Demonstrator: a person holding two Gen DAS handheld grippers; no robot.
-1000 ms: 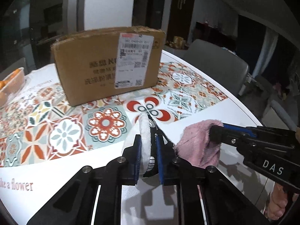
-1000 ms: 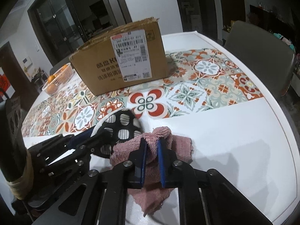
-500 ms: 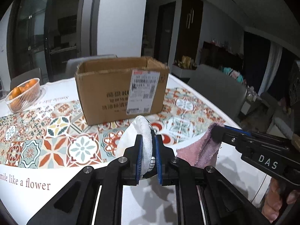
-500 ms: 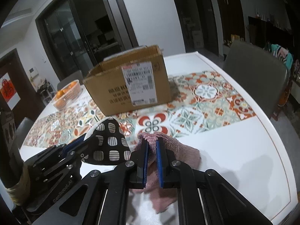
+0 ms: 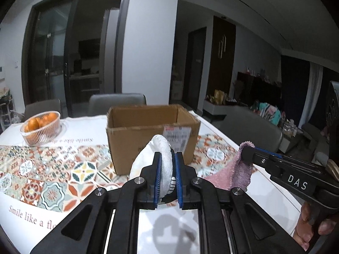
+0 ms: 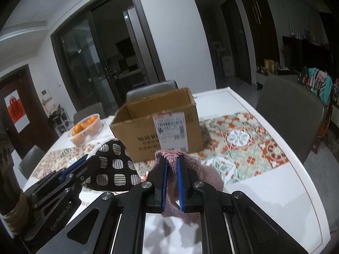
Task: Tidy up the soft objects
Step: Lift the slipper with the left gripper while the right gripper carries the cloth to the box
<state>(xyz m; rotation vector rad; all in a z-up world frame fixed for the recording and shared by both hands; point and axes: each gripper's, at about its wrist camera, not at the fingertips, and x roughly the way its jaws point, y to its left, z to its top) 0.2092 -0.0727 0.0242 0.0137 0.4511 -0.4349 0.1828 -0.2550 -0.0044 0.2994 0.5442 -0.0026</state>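
Note:
My left gripper (image 5: 168,158) is shut on a padded cloth (image 5: 163,158) with a white inner side; in the right wrist view the same padded cloth (image 6: 112,169) shows a black face with white patches and hangs from the left gripper (image 6: 84,160). My right gripper (image 6: 172,163) is shut on a pink towel (image 6: 190,169), which droops down from its jaws toward the table. From the left wrist view the pink towel (image 5: 239,173) hangs from the right gripper (image 5: 245,150) at the right. An open cardboard box (image 5: 148,131) stands ahead of both grippers, its top open.
A white basket of oranges (image 5: 40,127) sits at the far left of the patterned tablecloth (image 5: 42,169). Grey chairs (image 6: 292,110) stand around the white table (image 6: 275,201). A hand (image 5: 307,222) grips the right tool's handle at the lower right.
Both grippers have risen and tilted up, lifting the padded cloth and the pink towel off the table. The box's open top has come into view.

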